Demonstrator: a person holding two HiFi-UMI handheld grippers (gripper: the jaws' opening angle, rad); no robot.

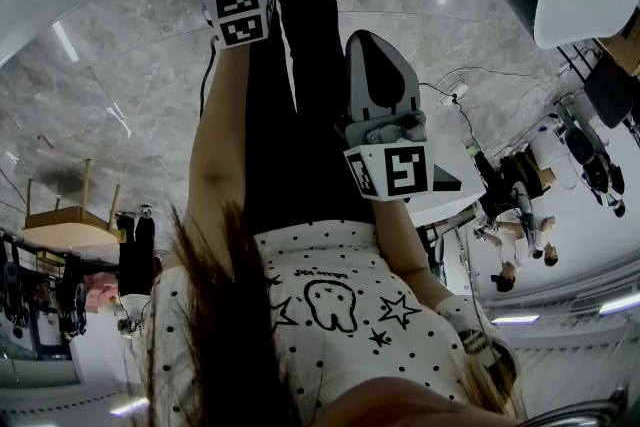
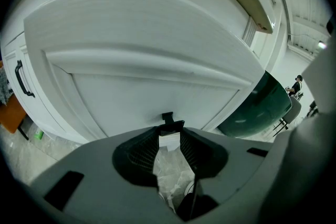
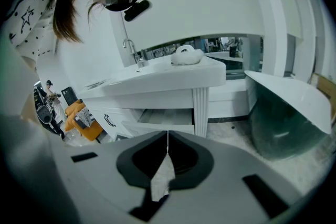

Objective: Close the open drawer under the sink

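In the left gripper view a white panelled drawer front (image 2: 142,50) fills the frame at close range. Its small black handle (image 2: 168,117) sits right at the tips of my left gripper (image 2: 169,131), whose jaws are closed on it with a narrow gap between them. The right gripper view shows the open drawer (image 3: 160,117) under the white sink counter (image 3: 173,77). My right gripper (image 3: 167,136) is shut and empty, held well back from the counter. In the head view it (image 1: 372,45) points away from my body beside dark trouser legs.
A faucet (image 3: 131,50) and a white rounded object (image 3: 186,55) stand on the counter. A fluted post (image 3: 200,110) supports its front. A dark green glass basin (image 3: 283,134) is on the right, and a neighbouring cabinet with a black handle (image 2: 22,78) on the left. Marble floor lies below.
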